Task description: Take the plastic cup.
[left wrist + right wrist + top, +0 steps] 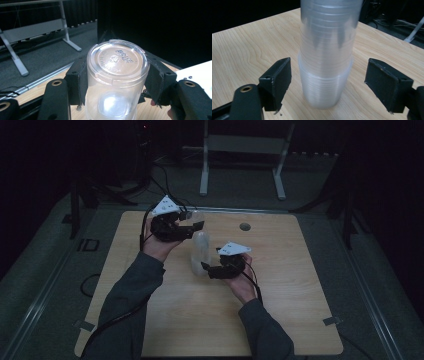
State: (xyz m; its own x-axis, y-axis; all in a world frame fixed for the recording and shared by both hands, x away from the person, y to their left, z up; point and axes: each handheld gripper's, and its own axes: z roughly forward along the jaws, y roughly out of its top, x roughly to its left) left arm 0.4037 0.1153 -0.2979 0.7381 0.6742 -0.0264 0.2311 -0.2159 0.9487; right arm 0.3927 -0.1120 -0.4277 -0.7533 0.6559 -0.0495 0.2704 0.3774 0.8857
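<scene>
A tall stack of clear plastic cups (201, 252) stands upside down on the wooden table (285, 310). My left gripper (196, 226) is shut on the topmost cup (117, 65), its black pads (80, 82) pressing both sides just under the embossed base. Through that cup's wall I see the base of another cup (112, 105). My right gripper (206, 268) is open around the lower part of the stack (327, 62). Its pads (277, 80) stand clear of the cups on either side.
A round hole (244, 226) sits in the tabletop behind the stack. Beyond the table's far edge stands a white metal frame (242, 150), and dark cables (165, 180) run across the grey floor. The room around is dark.
</scene>
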